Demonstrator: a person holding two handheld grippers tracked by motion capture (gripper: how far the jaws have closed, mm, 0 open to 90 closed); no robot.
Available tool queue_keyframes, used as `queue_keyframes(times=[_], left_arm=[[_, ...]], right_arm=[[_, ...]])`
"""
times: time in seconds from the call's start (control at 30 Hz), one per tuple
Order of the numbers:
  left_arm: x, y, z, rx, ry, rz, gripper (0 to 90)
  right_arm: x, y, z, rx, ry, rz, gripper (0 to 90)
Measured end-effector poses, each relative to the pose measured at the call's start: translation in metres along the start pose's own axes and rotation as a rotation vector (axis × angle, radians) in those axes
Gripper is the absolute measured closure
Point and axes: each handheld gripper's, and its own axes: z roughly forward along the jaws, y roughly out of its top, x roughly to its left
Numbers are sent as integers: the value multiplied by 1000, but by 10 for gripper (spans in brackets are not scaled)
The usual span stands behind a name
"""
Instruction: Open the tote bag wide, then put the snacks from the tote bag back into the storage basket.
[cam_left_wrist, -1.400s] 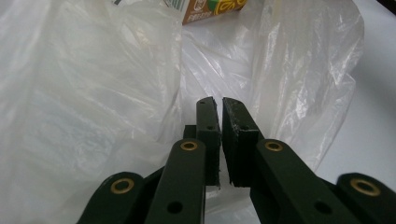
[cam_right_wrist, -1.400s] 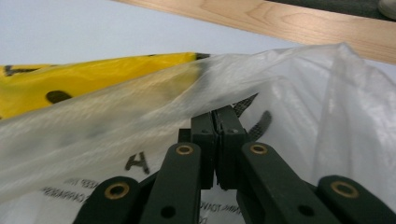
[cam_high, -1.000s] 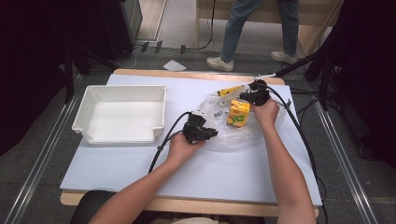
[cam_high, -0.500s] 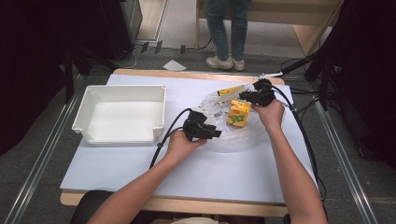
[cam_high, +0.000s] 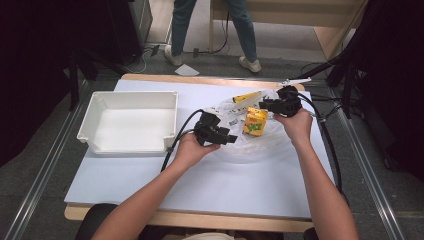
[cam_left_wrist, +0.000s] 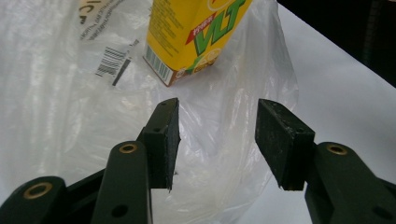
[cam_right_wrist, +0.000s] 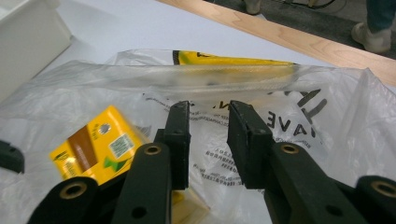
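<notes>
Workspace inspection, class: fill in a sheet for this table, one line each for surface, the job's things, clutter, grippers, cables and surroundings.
Surface: white table top with a wooden edge.
Job's things: clear plastic bag lying flat; yellow juice carton on it; yellow tube at its far side.
Clutter: empty white tray left of the bag.
Grippers: left gripper over the bag's near edge, right gripper beside the carton; both have just been opening, nothing between the jaws.
Cables: black cable trailing from the left gripper across the table.
Surroundings: grey floor; a person's legs beyond the table.
</notes>
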Motion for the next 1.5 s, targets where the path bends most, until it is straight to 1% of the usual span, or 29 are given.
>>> queue_keyframes(times=[0.07, 0.13, 0.17, 0.2, 0.23, 0.27, 0.3, 0.37, 0.4, 0.43, 0.47, 0.53, 0.57, 0.6, 0.63, 0.77, 0.8, 0.83, 0.9, 0.93, 1.0, 1.03, 1.1, 1.23, 1.33, 1.37, 1.4, 1.43, 1.5], left_arm=[[2, 1, -2, -4, -9, -9, 493], [3, 2, -4, 1, -10, -9, 476], [4, 3, -7, 1, -10, 2, 474], [4, 3, -7, 1, -10, 2, 472], [5, 5, -11, 0, -19, -2, 469], [5, 5, -11, 0, -19, -2, 466], [6, 7, -15, 1, -28, 0, 462], [6, 8, -16, -1, -30, 4, 461], [6, 9, -17, -2, -29, 4, 457], [7, 9, -19, -6, -27, 7, 455], [8, 9, -21, -19, -28, 0, 453], [9, 9, -22, -18, -27, -3, 449], [11, 9, -23, -15, -23, -6, 446], [11, 9, -23, -15, -23, -6, 445], [12, 9, -24, -15, -23, -6, 443], [12, 9, -23, -14, -28, 1, 437], [12, 9, -23, -14, -28, 1, 437], [12, 11, -22, 11, -24, 11, 436], [12, 12, -22, 11, -26, 15, 436], [12, 13, -23, 7, -27, 20, 435], [12, 13, -23, 8, -22, 22, 433], [13, 13, -24, 3, -23, 18, 431], [14, 13, -25, 6, -20, 18, 427], [15, 13, -26, -2, -31, 22, 424], [17, 14, -27, -13, -40, 9, 415], [17, 14, -27, -7, -33, 17, 415], [17, 14, -27, -7, -33, 17, 416], [16, 14, -26, 0, -25, 30, 417], [16, 14, -26, 0, -25, 37, 418]], right_arm=[[1, -1, -4, 3, 1, 7, 686], [3, -4, -12, -10, -2, 7, 686], [3, -4, -15, -15, -4, 9, 686], [3, -4, -15, -15, -4, 9, 686], [4, -6, -22, -15, -13, 8, 685], [4, -6, -22, -15, -13, 8, 685], [5, -8, -29, -18, -13, 1, 671], [5, -10, -31, -21, -14, 1, 663], [6, -12, -35, -23, -13, 2, 653], [7, -16, -40, -22, -25, -6, 642], [7, -18, -43, -21, -31, -10, 634], [8, -20, -45, -25, -28, -8, 627], [7, -25, -51, -29, -27, 3, 611], [7, -25, -51, -29, -27, 3, 611], [8, -30, -55, -26, -32, 1, 599], [10, -42, -64, -40, -24, 8, 555], [10, -42, -64, -40, -24, 8, 555], [12, -49, -67, -50, -15, 23, 537], [13, -52, -67, -47, -12, 22, 530], [15, -59, -68, -39, -9, 17, 520], [16, -61, -68, -37, -8, 18, 520], [19, -67, -70, -43, -3, 21, 520], [22, -72, -71, -48, -5, 14, 520], [28, -80, -73, -45, -4, 12, 520], [35, -91, -73, -42, -5, -3, 519], [38, -96, -73, -39, -8, -12, 516], [40, -98, -73, -39, -6, -14, 513], [41, -101, -73, -37, -2, -17, 511], [43, -103, -72, -33, 0, -20, 510]])
